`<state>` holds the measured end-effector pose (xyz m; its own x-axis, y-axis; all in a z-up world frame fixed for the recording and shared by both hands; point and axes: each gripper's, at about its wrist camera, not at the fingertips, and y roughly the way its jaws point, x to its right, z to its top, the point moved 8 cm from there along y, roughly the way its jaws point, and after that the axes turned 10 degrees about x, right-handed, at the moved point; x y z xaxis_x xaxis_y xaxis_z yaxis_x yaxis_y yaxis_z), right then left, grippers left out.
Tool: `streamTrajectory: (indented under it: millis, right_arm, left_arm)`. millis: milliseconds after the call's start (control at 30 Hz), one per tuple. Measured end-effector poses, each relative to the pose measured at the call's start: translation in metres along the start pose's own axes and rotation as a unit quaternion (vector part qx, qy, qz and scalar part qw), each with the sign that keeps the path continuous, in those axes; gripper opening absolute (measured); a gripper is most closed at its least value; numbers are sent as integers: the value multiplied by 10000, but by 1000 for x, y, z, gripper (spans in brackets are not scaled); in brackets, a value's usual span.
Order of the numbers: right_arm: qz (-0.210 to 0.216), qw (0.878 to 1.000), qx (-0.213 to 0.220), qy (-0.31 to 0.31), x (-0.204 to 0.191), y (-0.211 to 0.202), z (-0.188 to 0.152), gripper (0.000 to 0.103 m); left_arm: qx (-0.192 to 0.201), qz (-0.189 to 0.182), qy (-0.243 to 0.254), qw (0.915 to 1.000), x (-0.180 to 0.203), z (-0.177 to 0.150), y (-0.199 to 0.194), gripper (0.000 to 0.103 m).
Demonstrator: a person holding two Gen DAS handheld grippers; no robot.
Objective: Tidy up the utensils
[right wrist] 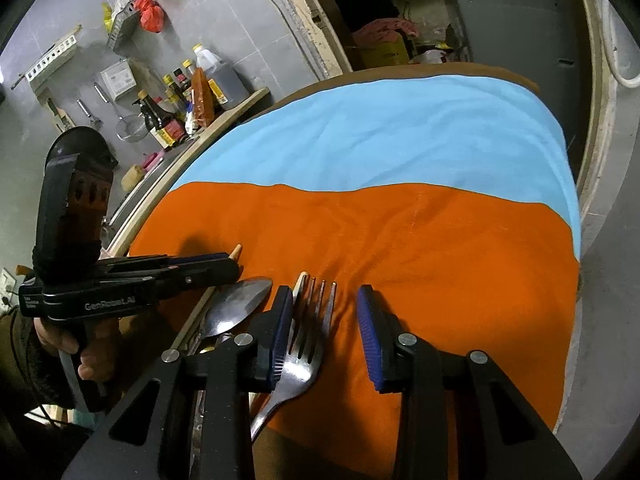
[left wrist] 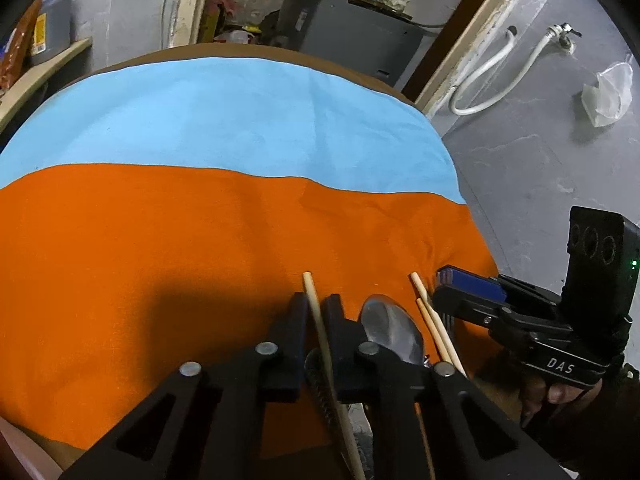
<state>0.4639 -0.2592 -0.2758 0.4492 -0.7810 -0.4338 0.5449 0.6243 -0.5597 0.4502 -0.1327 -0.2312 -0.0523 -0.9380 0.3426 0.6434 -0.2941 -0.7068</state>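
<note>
Utensils lie on an orange cloth (left wrist: 160,240) at its near edge. My left gripper (left wrist: 316,316) is shut on a pale wooden chopstick (left wrist: 313,300), which runs up between its black fingers. Just right of it lie a metal spoon (left wrist: 392,332) and two more chopsticks (left wrist: 426,312). In the right wrist view my right gripper (right wrist: 326,320) stands open around a steel fork (right wrist: 306,344). The fork lies against the left blue pad (right wrist: 280,340), and the right pad is well apart from it. The left gripper (right wrist: 236,266) shows there too, with the chopstick tip (right wrist: 237,251) poking out and the spoon (right wrist: 236,308) below it.
A light blue cloth (left wrist: 240,120) covers the far half of the brown table. A shelf of sauce bottles (right wrist: 192,96) runs along the table's left side. On the right, the grey floor holds a white hose (left wrist: 488,76) and a plastic bag (left wrist: 608,92). A grey cabinet (left wrist: 352,32) stands behind.
</note>
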Motion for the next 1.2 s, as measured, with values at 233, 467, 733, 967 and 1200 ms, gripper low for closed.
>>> streamTrajectory:
  millis: [233,467,733,967,1200]
  right_arm:
    - [134,9998,-152,24,0,4,0,19]
    - [26,9998,-208,-9,-8,-6,2,7]
    - [-365,9993,68,73,-17,-43,2,2]
    - [-988,9919,721,-331,-50,-100,16,2]
    - [-1764,9703,1459,-786,-102,-156,38,2]
  left_arm:
    - [77,50,-208,9997,-4,-3,-10,5]
    - [476,-27,-474,9977,-11,2,-45,5]
    - [953,-102,-475,9943,-8,13,-89,5]
    - [1461,-213,-678,9867,-9,23,-137,5]
    - [1787,-273,-782,9804,-21,31,-184,5]
